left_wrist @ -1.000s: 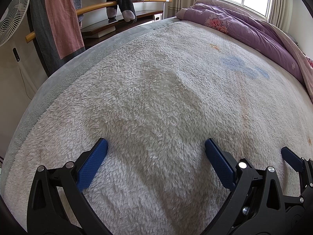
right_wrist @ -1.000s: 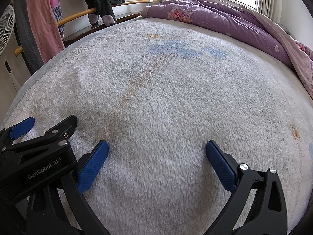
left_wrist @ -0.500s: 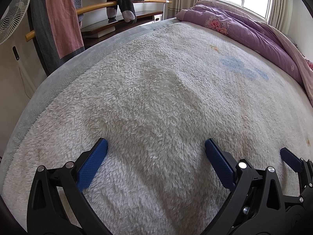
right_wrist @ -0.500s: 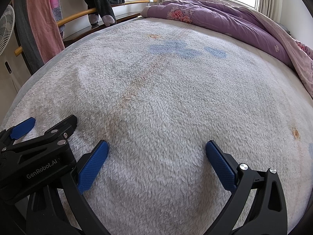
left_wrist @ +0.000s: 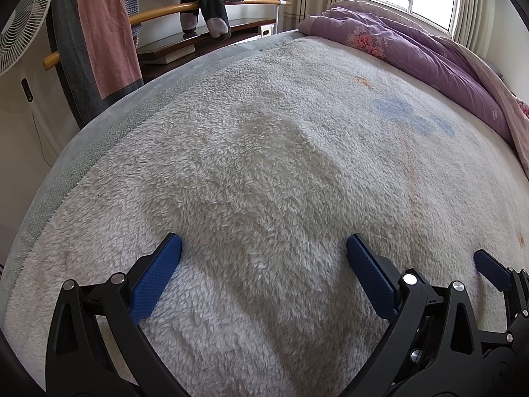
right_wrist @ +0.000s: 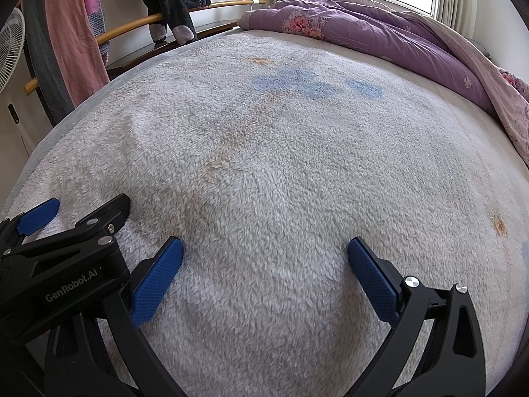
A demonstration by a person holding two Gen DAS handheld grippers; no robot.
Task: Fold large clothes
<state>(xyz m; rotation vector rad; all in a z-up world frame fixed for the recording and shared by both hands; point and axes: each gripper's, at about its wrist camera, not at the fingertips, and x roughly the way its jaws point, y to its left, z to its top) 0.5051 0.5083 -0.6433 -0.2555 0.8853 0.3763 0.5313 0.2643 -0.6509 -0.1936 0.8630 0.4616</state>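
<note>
The fleece blanket (left_wrist: 264, 165) is shaggy, matt cloth. The purple quilt (right_wrist: 380, 29) looks smooth. The clothes rail (left_wrist: 158, 15) is glossy wood.

The fan (left_wrist: 20, 29) ran off the left edge of the left wrist view, only part of its grille showing, and the right gripper (left_wrist: 496, 274) poked in at the right edge with just one blue pad seen. In the right wrist view the left gripper (right_wrist: 39, 213) was cropped at the left, and the purple quilt (right_wrist: 413, 43) ran out past the right edge. The dark garment (right_wrist: 172, 0) on the rail was cut off at the top.
</note>
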